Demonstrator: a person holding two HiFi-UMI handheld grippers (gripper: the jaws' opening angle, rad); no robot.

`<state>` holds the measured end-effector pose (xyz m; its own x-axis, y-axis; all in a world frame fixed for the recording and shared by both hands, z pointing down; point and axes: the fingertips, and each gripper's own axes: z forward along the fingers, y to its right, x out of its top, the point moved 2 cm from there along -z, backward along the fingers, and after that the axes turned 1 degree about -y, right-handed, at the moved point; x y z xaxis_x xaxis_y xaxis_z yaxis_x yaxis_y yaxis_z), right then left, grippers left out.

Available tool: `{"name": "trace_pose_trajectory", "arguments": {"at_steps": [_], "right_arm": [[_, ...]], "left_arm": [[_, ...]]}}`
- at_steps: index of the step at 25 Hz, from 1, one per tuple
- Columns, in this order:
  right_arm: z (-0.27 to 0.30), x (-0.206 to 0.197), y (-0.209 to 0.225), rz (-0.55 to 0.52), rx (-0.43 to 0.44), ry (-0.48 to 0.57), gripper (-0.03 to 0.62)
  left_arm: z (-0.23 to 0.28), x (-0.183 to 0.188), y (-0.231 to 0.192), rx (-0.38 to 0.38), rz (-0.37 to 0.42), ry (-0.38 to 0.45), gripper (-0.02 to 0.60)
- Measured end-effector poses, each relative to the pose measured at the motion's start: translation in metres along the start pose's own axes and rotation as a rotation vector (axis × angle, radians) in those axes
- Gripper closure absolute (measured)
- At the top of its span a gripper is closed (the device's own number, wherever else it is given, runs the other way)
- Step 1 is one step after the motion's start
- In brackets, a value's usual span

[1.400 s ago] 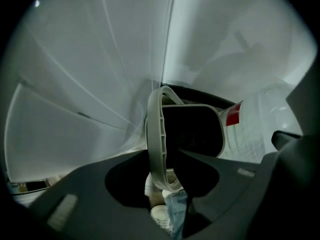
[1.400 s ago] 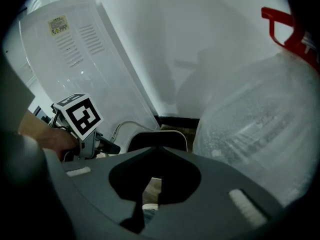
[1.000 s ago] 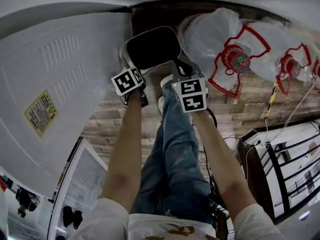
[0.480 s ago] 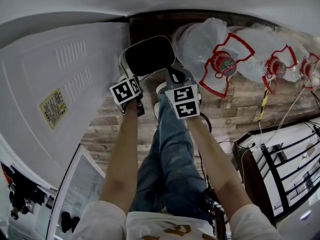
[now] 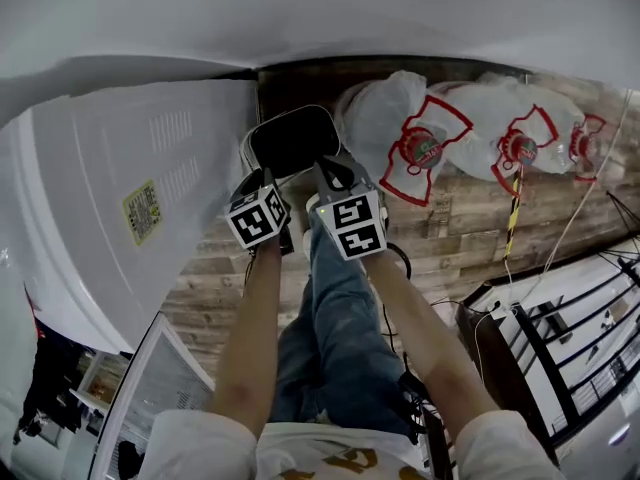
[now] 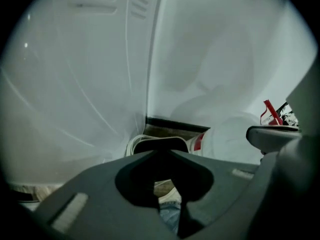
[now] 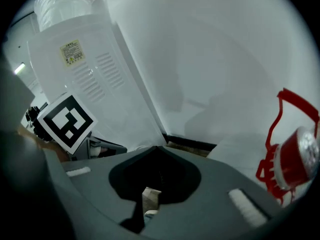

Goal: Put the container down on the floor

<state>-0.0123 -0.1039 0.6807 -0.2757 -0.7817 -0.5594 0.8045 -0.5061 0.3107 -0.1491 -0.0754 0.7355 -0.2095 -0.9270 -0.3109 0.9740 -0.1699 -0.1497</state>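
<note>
Standing at the far left is a white appliance (image 5: pixel 120 198) with a yellow label (image 5: pixel 143 211) on its side. Next to it comes the left gripper (image 6: pixel 162 152), held low on a bare arm; its fingers (image 6: pixel 100 194) are clenched, tips pressed together, and nothing shows between them. Just past those tips is the container (image 5: pixel 292 140), dark inside with a pale rim. It is upright and low in the corner, on the plank floor (image 5: pixel 460 218), between the appliance and the wall. Whether either gripper touches its near rim I cannot tell. The right gripper (image 7: pixel 157 147) hangs beside the left over the person's jeans (image 5: pixel 345 318). Its fingers (image 7: pixel 225 184) are likewise clenched, tip to tip, on nothing visible. Further right, big water jugs (image 5: pixel 385 118) in clear bags with red handles lie in a row along the wall. A dark metal rack (image 5: pixel 560 318) stands at the right edge.
</note>
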Motion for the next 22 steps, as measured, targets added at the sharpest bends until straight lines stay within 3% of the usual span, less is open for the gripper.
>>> {"name": "trace_pose_trajectory", "arguments": {"at_steps": [5, 9, 13, 22], "right_arm": [[-0.026, 0.030, -0.001, -0.038, -0.011, 0.019, 0.569], [-0.041, 0.061, 0.000, -0.092, -0.025, 0.045, 0.569], [-0.058, 0.092, 0.000, -0.142, -0.033, 0.083, 0.569], [-0.136, 0.124, -0.009, -0.112, -0.082, 0.209, 0.569]], "left_arm": [[-0.040, 0.032, 0.018, -0.008, 0.139, 0.083, 0.549], [-0.073, 0.056, 0.029, -0.030, 0.201, 0.170, 0.580], [-0.098, 0.079, 0.038, -0.066, 0.167, 0.245, 0.580], [-0.168, 0.096, 0.061, -0.158, 0.121, 0.332, 0.581]]}}
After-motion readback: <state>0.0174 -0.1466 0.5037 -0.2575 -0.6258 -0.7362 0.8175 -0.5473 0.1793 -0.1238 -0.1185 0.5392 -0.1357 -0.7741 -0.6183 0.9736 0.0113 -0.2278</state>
